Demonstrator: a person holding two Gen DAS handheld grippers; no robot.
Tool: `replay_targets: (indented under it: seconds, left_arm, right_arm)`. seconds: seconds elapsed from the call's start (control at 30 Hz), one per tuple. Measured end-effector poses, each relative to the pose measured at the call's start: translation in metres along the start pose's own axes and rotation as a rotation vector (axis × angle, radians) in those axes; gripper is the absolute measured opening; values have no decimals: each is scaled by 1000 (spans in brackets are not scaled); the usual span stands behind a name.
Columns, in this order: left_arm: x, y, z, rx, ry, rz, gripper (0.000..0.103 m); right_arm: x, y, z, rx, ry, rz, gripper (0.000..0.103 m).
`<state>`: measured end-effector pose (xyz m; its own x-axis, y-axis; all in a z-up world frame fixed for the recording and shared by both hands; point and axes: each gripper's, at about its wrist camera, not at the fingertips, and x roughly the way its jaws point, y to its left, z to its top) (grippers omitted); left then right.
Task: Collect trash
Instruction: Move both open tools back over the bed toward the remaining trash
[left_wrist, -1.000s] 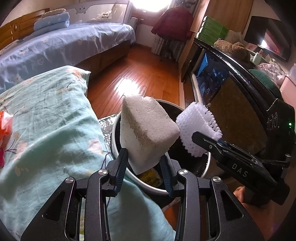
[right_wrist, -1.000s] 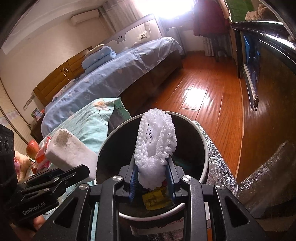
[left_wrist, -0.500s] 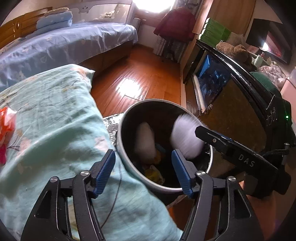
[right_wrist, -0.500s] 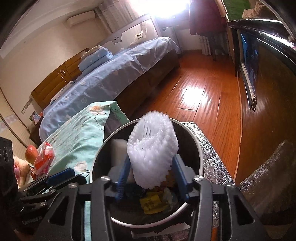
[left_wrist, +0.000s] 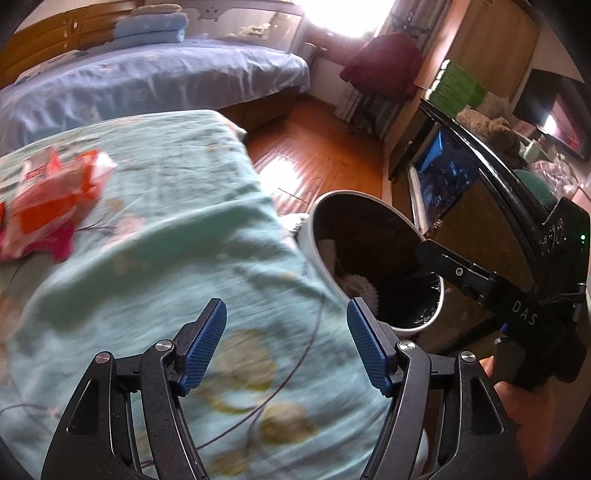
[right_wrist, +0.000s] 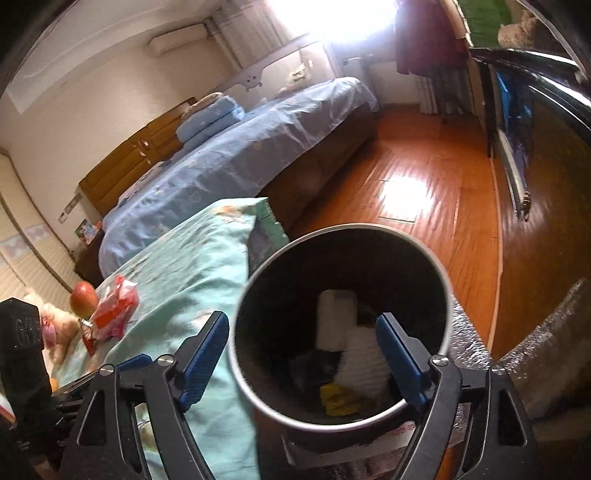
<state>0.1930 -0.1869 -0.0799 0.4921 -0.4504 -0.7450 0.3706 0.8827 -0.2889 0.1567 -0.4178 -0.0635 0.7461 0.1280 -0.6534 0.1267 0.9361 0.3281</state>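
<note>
Both pieces we carried a second ago are out of our jaws: we see the white foam block (right_wrist: 334, 317) and the white foam net (right_wrist: 364, 360) lying inside the trash bin (right_wrist: 445, 295), the block leaning against the dark inner wall, the net just beside and in front of it. A yellow scrap (right_wrist: 338, 398) lies on the bin floor near them, next to something dark we cannot identify.

Our left gripper (left_wrist: 286, 345) has just been opening; its blue pads stand apart with nothing between them. It has swung away from over the bin and now hangs over the teal floral quilt (left_wrist: 177, 229). From this view the bin sits to the right of the gripper, with only the net's edge and a pale sliver of the block visible inside it.

Our right gripper (right_wrist: 301, 356) has also just been opening; its pads are spread wide and empty, above the bin's near rim, the bin mouth framed between them.

On the quilt, well apart from the bin, we note an orange-and-white wrapper (left_wrist: 55, 195), crumpled. In the right view, a red-green apple (right_wrist: 83, 297) lies just beyond it, and a pink plush toy (right_wrist: 55, 325) beside that. Motion blur smears the quilt pattern.
</note>
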Motion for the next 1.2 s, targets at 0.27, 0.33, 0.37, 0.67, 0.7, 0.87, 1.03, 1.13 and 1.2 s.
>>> replay_targets:
  seconds: [0.27, 0.33, 0.37, 0.67, 0.7, 0.87, 1.03, 1.13, 1.2]
  left_arm:
    - [-30, 45, -17, -82, -37, 59, 69]
    - [-34, 55, -20, -99, -43, 72, 69]
    - [-36, 59, -21, -108, -47, 78, 69]
    - [-58, 101, -35, -181, -75, 133, 69]
    - [-61, 105, -36, -189, -77, 137, 69]
    - [-71, 125, -42, -226, -91, 162, 69]
    - [-81, 139, -44, -246, -109, 187, 69]
    - [-84, 148, -44, -259, -111, 198, 69]
    - [-86, 153, -45, -265, -111, 205, 69]
  right_arm:
    - [5, 33, -13, -34, 23, 54, 86]
    - [7, 44, -15, -51, 29, 67, 86]
    - [7, 48, -17, -58, 32, 72, 86]
    - [20, 88, -29, -117, 74, 121, 86]
    - [23, 94, -31, -124, 81, 126, 86]
    - [31, 115, -38, -148, 105, 146, 86]
    - [38, 134, -40, -169, 121, 167, 86]
    - [40, 144, -40, -183, 123, 176, 86]
    - [42, 151, -41, -187, 126, 183, 86]
